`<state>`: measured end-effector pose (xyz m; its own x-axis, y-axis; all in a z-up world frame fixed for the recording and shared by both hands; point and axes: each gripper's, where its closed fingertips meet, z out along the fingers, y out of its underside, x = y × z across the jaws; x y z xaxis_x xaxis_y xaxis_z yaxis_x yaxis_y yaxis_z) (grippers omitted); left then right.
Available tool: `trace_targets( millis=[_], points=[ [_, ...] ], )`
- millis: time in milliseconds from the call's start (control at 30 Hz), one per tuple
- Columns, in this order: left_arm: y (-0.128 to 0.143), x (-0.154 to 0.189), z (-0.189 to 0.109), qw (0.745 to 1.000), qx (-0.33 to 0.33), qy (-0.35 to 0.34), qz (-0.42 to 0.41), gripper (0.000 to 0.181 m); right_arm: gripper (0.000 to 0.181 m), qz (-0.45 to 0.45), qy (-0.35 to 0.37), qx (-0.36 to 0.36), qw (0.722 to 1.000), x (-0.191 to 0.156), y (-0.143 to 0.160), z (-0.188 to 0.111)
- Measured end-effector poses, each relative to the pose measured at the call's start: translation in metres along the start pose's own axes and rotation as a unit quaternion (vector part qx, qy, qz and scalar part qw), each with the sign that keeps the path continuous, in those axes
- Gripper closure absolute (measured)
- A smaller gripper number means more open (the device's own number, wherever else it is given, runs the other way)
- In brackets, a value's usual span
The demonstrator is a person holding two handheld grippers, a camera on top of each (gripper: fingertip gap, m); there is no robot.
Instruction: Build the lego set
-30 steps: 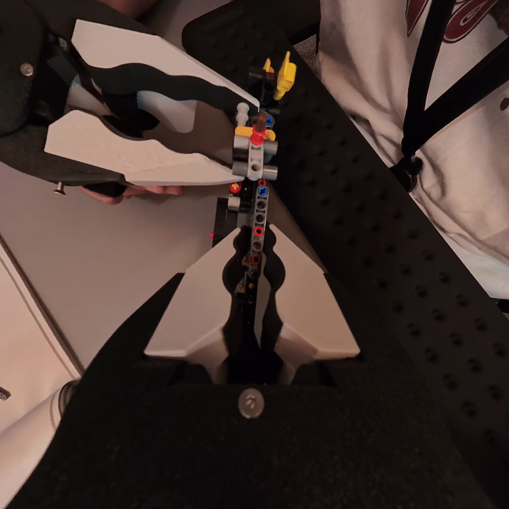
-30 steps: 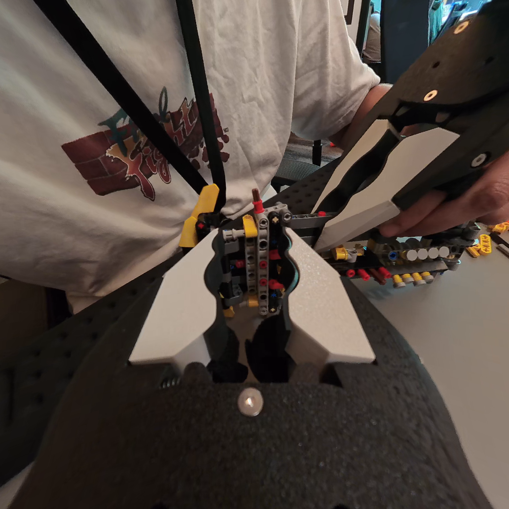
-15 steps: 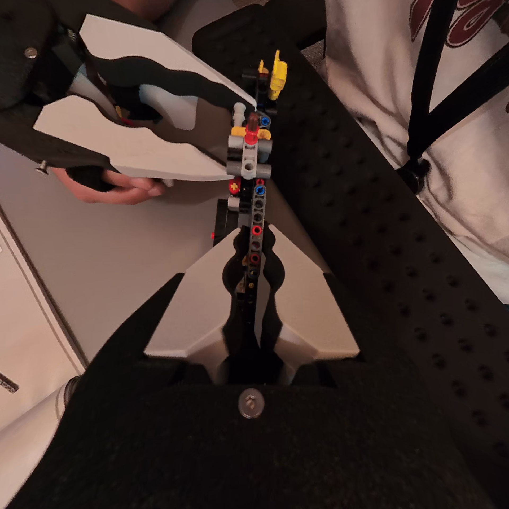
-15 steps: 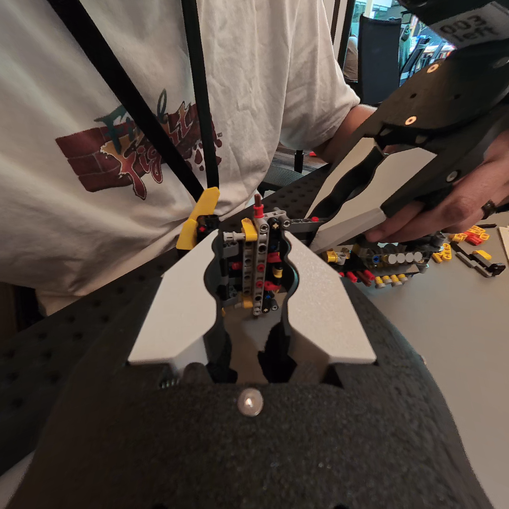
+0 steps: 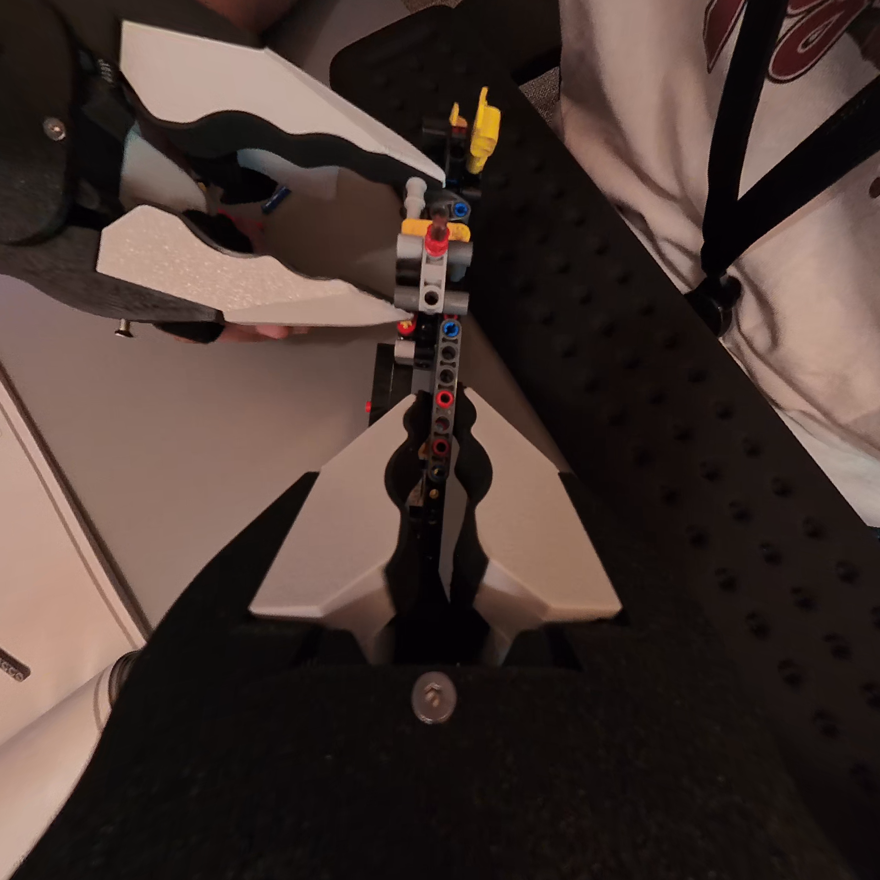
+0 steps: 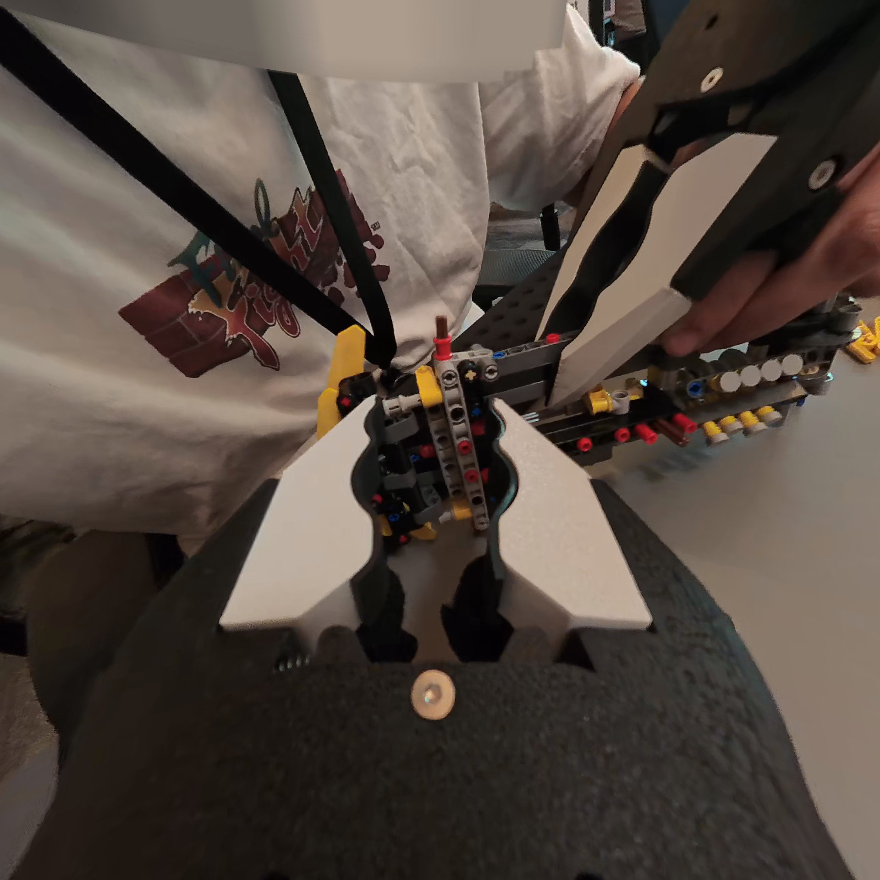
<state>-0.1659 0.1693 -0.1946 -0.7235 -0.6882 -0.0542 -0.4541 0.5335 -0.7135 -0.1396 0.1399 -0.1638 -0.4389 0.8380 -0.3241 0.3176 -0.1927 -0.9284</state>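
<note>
You have the light, rigid but pop-apart Technic assembly [image 5: 440,381] clamped by both hand-held grippers, left [image 5: 440,405] on the grey beam [image 5: 445,371] at 6 o'clock, right [image 6: 431,409] across the frame; squeeze beams, not pins.

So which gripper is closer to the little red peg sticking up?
Right. The right gripper has its fingers around the lego model just below the red peg. The left gripper clamps the long grey beam farther along.
</note>
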Motion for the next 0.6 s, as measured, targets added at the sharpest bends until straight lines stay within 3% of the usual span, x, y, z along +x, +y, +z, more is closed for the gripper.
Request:
trace_targets(
  millis=[200,600],
  points=[
    [-0.0002,-0.0001,-0.0002,1.0,0.001,0.0,-0.001,0.174,0.142,-0.093,0.012,0.039,0.995,-0.0002,-0.0056,-0.0006],
    [0.0002,0.0017,-0.0001,1.0,-0.001,0.006,0.0,0.175,0.143,-0.086,0.01,0.016,0.996,0.0004,-0.0031,0.0019]
  ],
)
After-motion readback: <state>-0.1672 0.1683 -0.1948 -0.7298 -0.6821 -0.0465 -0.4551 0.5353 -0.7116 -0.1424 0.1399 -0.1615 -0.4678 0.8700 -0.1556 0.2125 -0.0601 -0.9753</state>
